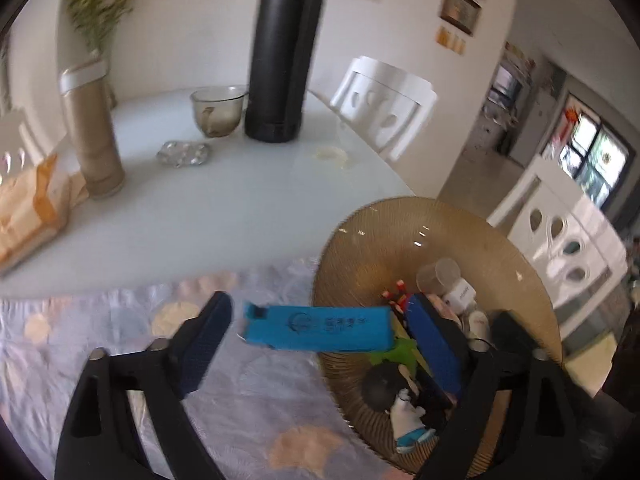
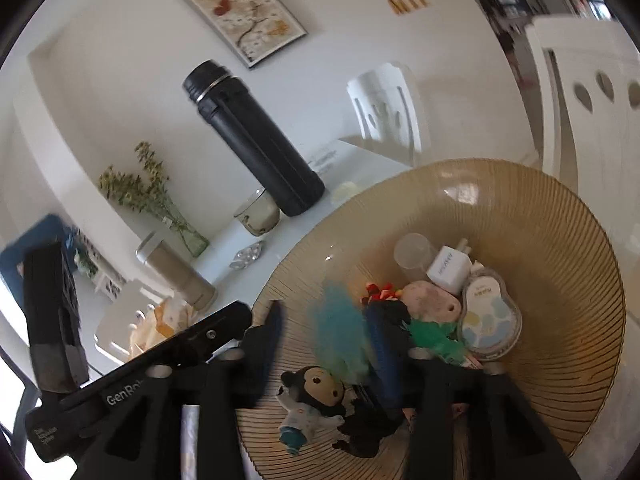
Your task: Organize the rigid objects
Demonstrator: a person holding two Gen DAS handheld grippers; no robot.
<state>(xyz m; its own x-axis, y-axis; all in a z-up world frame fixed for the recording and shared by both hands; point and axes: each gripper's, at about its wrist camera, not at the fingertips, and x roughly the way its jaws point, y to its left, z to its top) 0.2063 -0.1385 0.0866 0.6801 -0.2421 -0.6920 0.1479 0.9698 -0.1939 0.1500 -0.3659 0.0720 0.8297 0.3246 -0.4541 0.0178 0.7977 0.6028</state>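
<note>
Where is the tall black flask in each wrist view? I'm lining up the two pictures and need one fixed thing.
Left wrist view: the black flask stands upright at top centre, on the white table, right of the small glass bowl.
Right wrist view: the black flask leans across the upper left of centre, above the small glass bowl.
Shared landmark: the ribbed amber bowl, lower right in both.

One ribbed amber glass bowl (image 2: pixel 560 240) holds one white charger (image 2: pixel 447 270), one clear cup (image 2: pixel 412 254), one small dark-haired figurine (image 2: pixel 316 394) and one green toy (image 2: pixel 434 338). Beyond the bowl stand one black flask (image 2: pixel 252 140), one small glass bowl (image 2: pixel 258 212), one beige tumbler (image 2: pixel 180 274) and two white chairs (image 2: pixel 384 108).
</note>
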